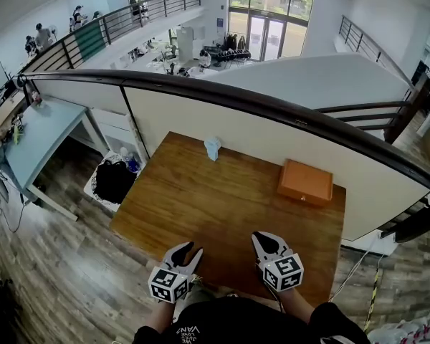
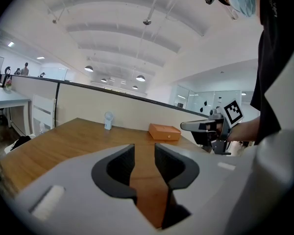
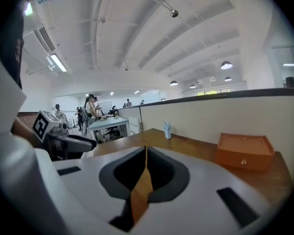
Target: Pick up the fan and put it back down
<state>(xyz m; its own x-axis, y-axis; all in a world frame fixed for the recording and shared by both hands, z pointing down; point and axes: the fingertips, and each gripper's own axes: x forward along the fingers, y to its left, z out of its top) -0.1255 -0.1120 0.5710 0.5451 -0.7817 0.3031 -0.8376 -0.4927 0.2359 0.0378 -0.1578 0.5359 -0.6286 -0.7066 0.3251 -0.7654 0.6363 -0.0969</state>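
While both grippers hang over the near edge of the wooden table [image 1: 201, 206], the fan [image 1: 212, 148] stands upright at the far edge by the partition, well apart from both and not yet picked up. Left gripper [image 1: 190, 252]: jaws partly apart, nothing between them. Right gripper [image 1: 266, 239]: jaws pressed together, empty. Likely risks: the fan looks small and light, so closed jaws arriving at it would tip it rather than grip it. A wide reach could also clip the orange box [image 1: 305, 182].
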